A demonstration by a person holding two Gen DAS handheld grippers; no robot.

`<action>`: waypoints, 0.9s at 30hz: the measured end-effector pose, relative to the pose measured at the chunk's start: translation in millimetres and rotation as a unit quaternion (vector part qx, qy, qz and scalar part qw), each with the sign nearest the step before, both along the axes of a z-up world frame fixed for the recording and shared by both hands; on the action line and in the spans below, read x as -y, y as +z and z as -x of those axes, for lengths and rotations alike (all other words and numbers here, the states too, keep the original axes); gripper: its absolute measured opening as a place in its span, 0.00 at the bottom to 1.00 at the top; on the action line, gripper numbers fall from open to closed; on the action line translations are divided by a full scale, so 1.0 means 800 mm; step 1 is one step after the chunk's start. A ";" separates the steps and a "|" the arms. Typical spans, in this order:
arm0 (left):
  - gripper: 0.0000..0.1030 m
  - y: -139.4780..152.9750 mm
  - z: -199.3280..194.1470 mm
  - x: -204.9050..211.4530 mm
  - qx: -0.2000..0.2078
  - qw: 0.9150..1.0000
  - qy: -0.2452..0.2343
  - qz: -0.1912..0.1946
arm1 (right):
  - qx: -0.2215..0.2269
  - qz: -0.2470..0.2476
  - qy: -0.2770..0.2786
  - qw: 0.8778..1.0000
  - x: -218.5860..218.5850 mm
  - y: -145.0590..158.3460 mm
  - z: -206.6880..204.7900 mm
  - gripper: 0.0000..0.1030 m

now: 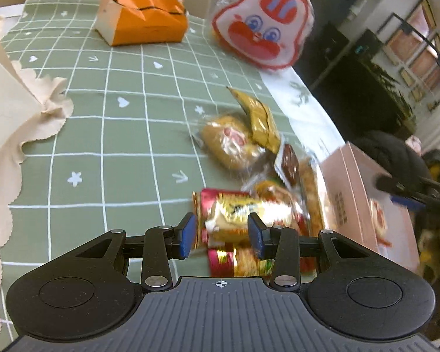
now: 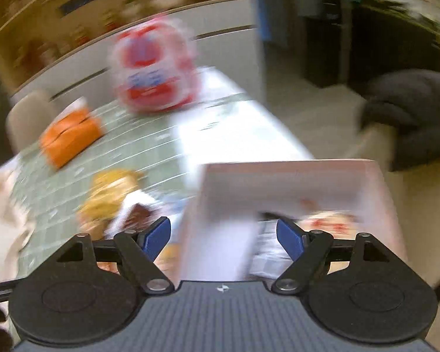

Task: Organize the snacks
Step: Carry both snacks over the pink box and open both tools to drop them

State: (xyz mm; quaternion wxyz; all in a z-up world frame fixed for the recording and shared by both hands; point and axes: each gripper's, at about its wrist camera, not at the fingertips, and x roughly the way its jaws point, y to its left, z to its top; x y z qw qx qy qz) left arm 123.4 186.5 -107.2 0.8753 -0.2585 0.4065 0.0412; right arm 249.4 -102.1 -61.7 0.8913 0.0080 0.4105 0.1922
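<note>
A bench covered by a green cloth with a white grid is seen from both wrist views. The left gripper is held low over the bench with its blue-padded fingers parted; a red-and-gold foil snack packet lies between them, though contact with the pads cannot be confirmed because of blur. Just beyond that packet, toward the bench's right edge, a loose pile of snacks is seen: a clear-wrapped brown bun, a gold sachet leaning against it, and a small brown-and-white packet. A pink box is placed right beside the pile at the right edge. At the far end an orange paper box and a white pouch with a red rabbit face are found, the pouch near the far right corner. Cream scalloped cloth is draped along the left edge.

The right wrist view is heavily blurred. The right gripper is shown with its fingers spread wide, straddling the near corner of the pink box; no grip on it is made out. The rabbit pouch, the orange box and the bun are recognised there only as smeared shapes.
</note>
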 end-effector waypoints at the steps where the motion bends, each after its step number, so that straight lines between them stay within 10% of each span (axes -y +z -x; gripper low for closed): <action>1: 0.42 0.000 0.002 -0.001 0.000 1.000 -0.002 -0.002 | 0.008 0.016 0.017 1.000 -0.020 -0.001 0.005 0.78; 5: 0.42 0.001 0.011 -0.007 -0.002 1.000 0.005 0.005 | 0.077 0.124 0.083 0.986 -0.111 -0.013 0.023 0.65; 12: 0.42 -0.006 0.040 -0.017 -0.022 0.999 0.008 0.031 | 0.037 0.152 0.106 0.982 -0.186 -0.032 -0.042 0.42; 17: 0.42 -0.013 0.051 -0.011 -0.027 0.998 -0.007 0.058 | 0.068 0.265 0.119 0.954 -0.215 -0.054 -0.099 0.22; 27: 0.41 -0.014 0.055 0.010 -0.038 0.997 -0.018 0.063 | 0.022 0.250 0.210 0.945 -0.193 -0.064 -0.028 0.13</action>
